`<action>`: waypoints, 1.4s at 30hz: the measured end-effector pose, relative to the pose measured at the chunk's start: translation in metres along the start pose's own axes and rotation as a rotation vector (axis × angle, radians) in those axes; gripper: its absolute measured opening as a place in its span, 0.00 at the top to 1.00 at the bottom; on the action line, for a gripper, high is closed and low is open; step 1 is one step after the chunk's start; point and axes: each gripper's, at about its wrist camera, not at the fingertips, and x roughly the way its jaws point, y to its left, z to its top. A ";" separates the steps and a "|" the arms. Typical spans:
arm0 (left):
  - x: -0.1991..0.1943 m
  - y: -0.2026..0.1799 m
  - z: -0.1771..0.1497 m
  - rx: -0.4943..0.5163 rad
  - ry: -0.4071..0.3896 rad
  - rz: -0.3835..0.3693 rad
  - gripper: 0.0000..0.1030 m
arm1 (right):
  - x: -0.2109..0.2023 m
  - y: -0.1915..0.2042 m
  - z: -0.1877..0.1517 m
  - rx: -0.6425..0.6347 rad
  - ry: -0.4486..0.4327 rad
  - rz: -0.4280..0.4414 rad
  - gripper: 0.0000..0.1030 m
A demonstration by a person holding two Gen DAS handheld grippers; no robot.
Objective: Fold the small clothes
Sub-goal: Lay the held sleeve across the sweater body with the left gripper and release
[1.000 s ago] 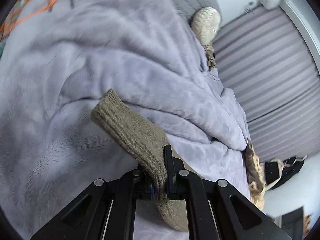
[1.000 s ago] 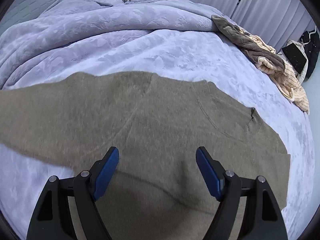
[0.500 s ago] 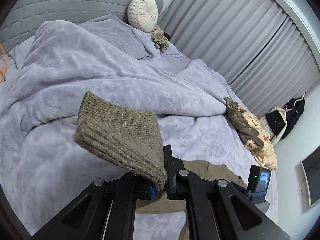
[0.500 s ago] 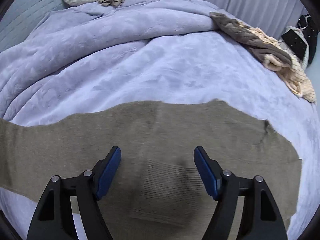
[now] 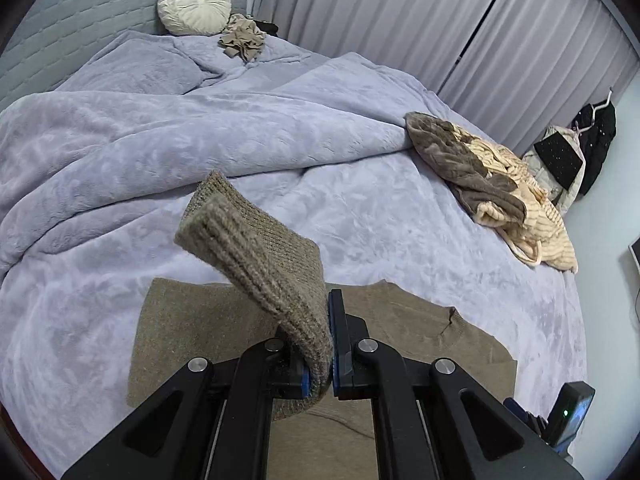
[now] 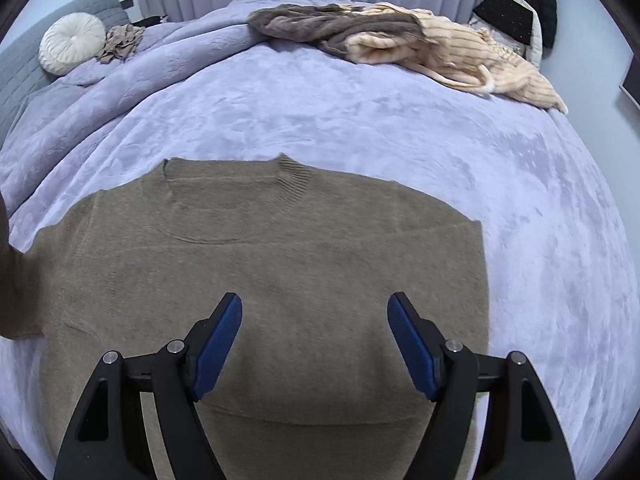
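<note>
The left hand-held gripper [image 5: 320, 350] has its jaws clamped narrow on the ribbed sleeve cuff [image 5: 256, 256] of the olive-brown sweater [image 6: 256, 280]. The cuff rises up and to the left of the jaws, raised clear of the bed [image 5: 380, 220]. Directly below and ahead of this gripper, the sweater body lies flat on the lavender blanket [image 5: 120, 152], neckline toward the right.

The right hand-held gripper [image 6: 316, 340] has its jaws spread wide with nothing between the blue pads [image 6: 218, 340]. It hangs above the sweater's lower body; the knit shows through the gap between the fingers. The ribbed collar [image 6: 292, 178] lies ahead of the jaws, slightly to their left. The sweater's right edge runs straight, just right of the right finger.

Far ahead of both grippers, at the far edge of the bed, lies a pile of brown and cream garments [image 6: 400, 44]. To the far left sits a round cream cushion [image 6: 72, 44] against the grey headboard [image 5: 72, 20], with a small crumpled beige cloth [image 6: 120, 42] just beside it.
</note>
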 end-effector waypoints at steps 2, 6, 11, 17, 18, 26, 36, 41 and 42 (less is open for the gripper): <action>0.011 -0.030 -0.006 0.017 0.021 0.007 0.92 | -0.001 -0.020 -0.007 0.026 0.000 0.003 0.24; 0.029 -0.077 -0.021 0.053 0.063 0.009 0.92 | -0.006 -0.059 -0.022 0.077 -0.004 0.013 0.24; 0.047 -0.135 -0.051 0.140 0.108 0.011 0.92 | -0.013 -0.093 -0.039 0.111 -0.017 0.014 0.24; 0.054 -0.195 -0.087 0.265 0.123 0.001 0.92 | -0.023 -0.117 -0.058 0.114 -0.044 0.016 0.24; 0.053 -0.207 -0.095 0.300 0.122 0.000 0.92 | -0.025 -0.121 -0.062 0.115 -0.050 0.015 0.24; 0.069 -0.266 -0.163 0.494 0.174 0.012 0.92 | -0.033 -0.150 -0.080 0.139 -0.078 0.013 0.24; 0.105 -0.258 -0.188 0.499 0.254 0.037 0.92 | -0.026 -0.177 -0.092 0.197 -0.072 0.037 0.24; 0.111 -0.250 -0.196 0.474 0.305 -0.044 0.92 | -0.025 -0.175 -0.093 0.194 -0.069 0.043 0.24; 0.113 -0.248 -0.196 0.458 0.315 -0.068 0.92 | -0.025 -0.174 -0.093 0.192 -0.069 0.045 0.24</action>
